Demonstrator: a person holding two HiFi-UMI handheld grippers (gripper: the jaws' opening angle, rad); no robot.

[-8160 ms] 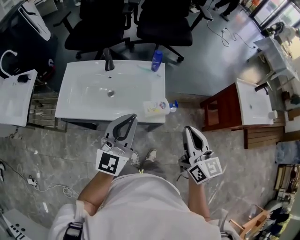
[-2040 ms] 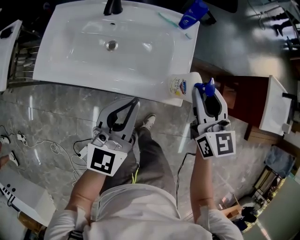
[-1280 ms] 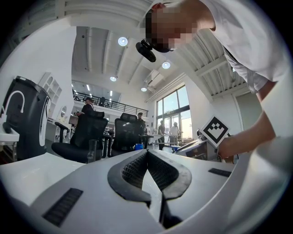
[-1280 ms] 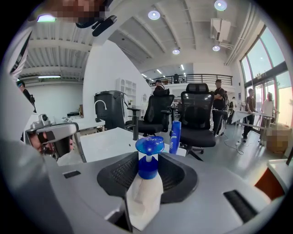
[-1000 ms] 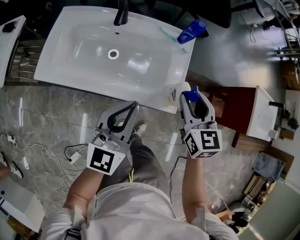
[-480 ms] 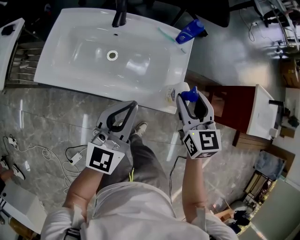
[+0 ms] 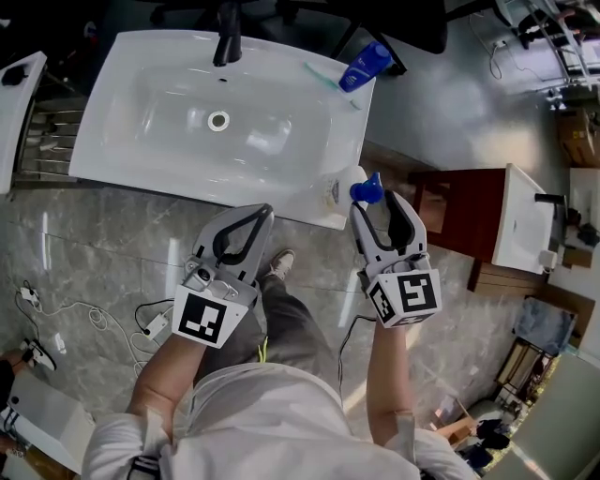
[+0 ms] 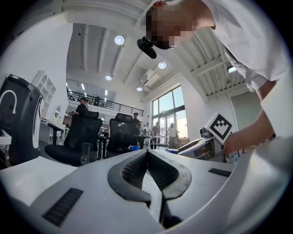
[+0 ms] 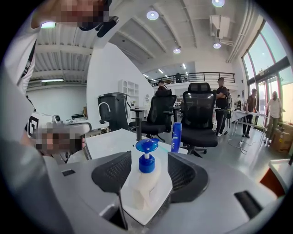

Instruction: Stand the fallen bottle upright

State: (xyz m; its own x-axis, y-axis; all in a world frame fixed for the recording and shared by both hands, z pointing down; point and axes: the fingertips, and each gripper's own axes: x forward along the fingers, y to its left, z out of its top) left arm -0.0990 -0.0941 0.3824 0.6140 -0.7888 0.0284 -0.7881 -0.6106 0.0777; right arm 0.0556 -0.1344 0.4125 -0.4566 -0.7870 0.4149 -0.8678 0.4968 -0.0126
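Observation:
The white pump bottle (image 7: pixel 340 187) with a blue pump head (image 9: pixel 146 146) stands upright on the front right corner of the white sink (image 7: pixel 141 122). My right gripper (image 7: pixel 378 203) reaches around it from the near side. Its jaws are opening. In the right gripper view the bottle (image 9: pixel 144 185) stands between the pads with a gap on each side, so the pads do not press on it. My left gripper (image 7: pixel 255 214) hangs in front of the sink's front edge. It is shut and empty (image 8: pixel 147 153).
A blue bottle (image 7: pixel 364 64) stands at the sink's back right beside a toothbrush (image 7: pixel 328 73). The black faucet (image 7: pixel 228 19) rises at the back. A second basin on a wooden stand (image 7: pixel 520 225) is to the right. Office chairs (image 9: pixel 199 114) stand behind the sink.
The right gripper's jaws have spread apart from the bottle, which stays standing on the sink corner. The left gripper has kept its place.

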